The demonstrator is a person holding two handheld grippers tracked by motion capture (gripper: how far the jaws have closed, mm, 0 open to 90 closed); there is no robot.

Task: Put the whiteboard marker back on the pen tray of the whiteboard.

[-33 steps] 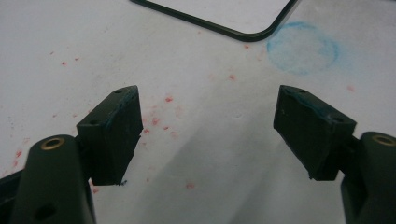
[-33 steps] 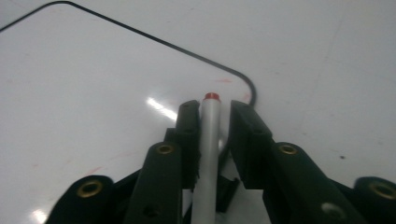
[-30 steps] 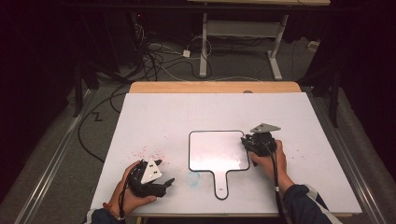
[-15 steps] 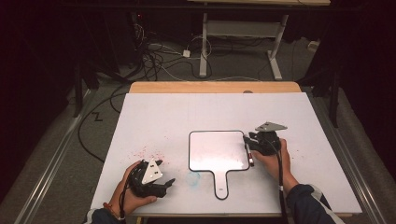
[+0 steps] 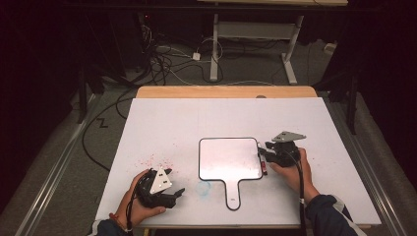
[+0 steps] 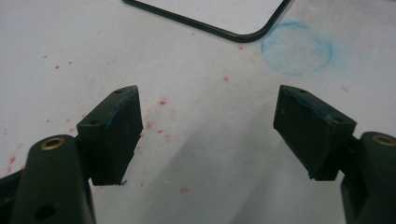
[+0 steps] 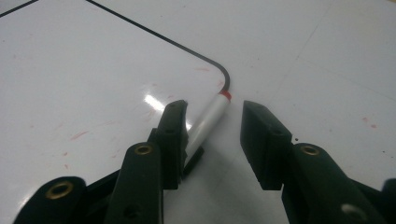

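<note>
A small whiteboard paddle (image 5: 229, 158) with a black rim and a short handle lies flat on the white table (image 5: 196, 123). A white marker with a red end (image 7: 208, 122) rests on the table along the board's right edge. My right gripper (image 7: 213, 110) is open around it; the marker leans on the left jaw and a clear gap separates it from the right jaw. In the high view the right gripper (image 5: 263, 154) sits at the board's right side, with the marker (image 5: 264, 168) below it. My left gripper (image 5: 175, 182) rests open near the front left, nothing between its jaws (image 6: 208, 114).
Red specks (image 6: 162, 101) dot the table around the left gripper, and a pale blue ring smudge (image 6: 297, 48) lies near the board's corner (image 6: 252, 33). Cables (image 5: 167, 59) and a desk frame (image 5: 255, 29) stand on the floor beyond the table's far edge.
The right gripper has shifted slightly to the right along the board's edge. The left gripper has stayed where it was.
</note>
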